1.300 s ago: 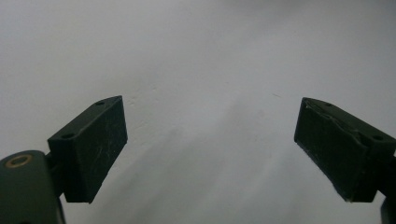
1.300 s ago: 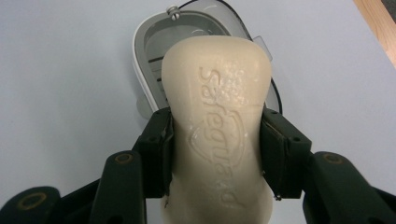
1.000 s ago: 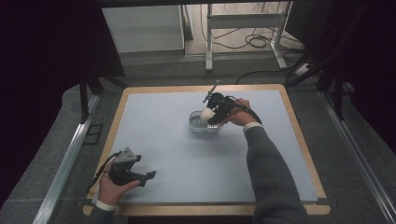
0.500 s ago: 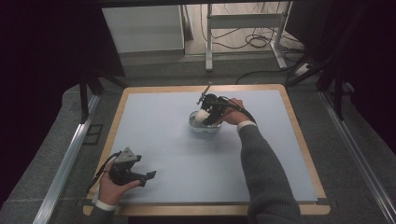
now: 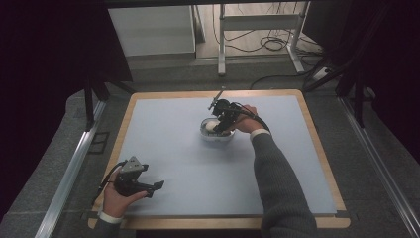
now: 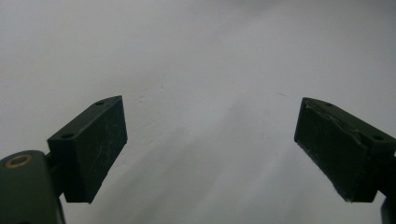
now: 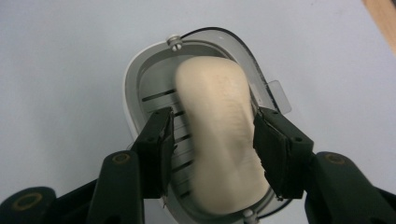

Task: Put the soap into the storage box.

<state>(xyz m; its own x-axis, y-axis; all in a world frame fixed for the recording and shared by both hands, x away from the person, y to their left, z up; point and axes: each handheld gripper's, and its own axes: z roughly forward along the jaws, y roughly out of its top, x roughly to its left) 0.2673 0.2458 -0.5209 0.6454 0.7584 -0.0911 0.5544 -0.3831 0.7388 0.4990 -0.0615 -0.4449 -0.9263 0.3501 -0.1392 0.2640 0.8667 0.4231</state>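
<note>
A cream bar of soap [image 7: 219, 140] lies in a white slatted soap dish [image 7: 135, 79] on the pale blue mat. My right gripper [image 7: 212, 126] stands over the dish with one jaw on each side of the bar. The right jaw touches the soap and a thin gap shows at the left jaw, so it is open. From above, the dish [image 5: 216, 137] and the right gripper [image 5: 220, 124] sit at the middle of the mat, slightly toward the back. My left gripper [image 5: 157, 186] rests at the front left, open over bare mat [image 6: 211, 105].
The blue mat [image 5: 188, 163] covers a wooden-edged table [image 5: 126, 119]. Beyond the far edge stand metal frame legs [image 5: 221, 49] and loose cables [image 5: 270, 44] on the floor. Metal rails [image 5: 69, 173] run along both sides.
My right hand has carried its gripper a little to the left and down onto the soap dish. The left gripper has stayed where it was.
</note>
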